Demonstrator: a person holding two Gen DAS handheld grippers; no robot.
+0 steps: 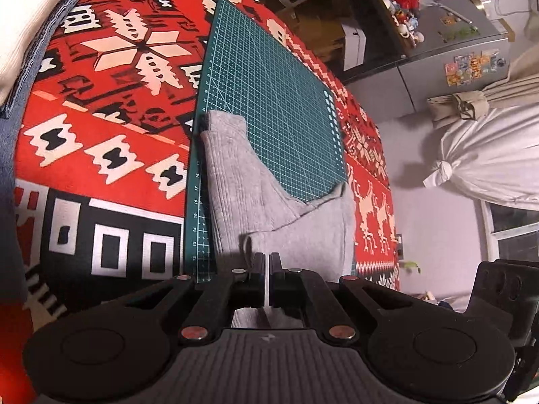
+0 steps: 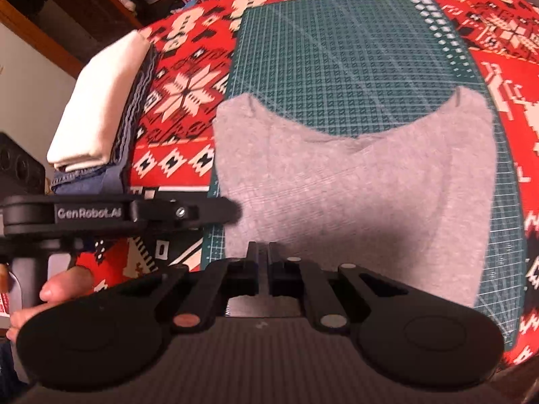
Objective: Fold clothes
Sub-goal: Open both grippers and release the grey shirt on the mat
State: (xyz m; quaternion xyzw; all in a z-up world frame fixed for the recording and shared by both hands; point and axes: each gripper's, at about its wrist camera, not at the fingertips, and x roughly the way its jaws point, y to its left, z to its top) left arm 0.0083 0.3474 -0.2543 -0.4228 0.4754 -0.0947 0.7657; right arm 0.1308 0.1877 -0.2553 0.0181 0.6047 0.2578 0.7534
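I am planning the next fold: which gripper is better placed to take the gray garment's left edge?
Left, probably. In the right wrist view the left gripper reaches the left edge of the gray garment, while the right gripper sits over its near hem, further in.

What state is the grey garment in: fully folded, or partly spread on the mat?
Partly spread: the grey garment lies flat across the green cutting mat, two corners pointing away.

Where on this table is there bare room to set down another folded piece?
The far half of the green cutting mat, beyond the grey garment, is bare. The red patterned cloth between the mat and the folded stack is a narrower strip. The near side is crowded: the garment and both grippers.
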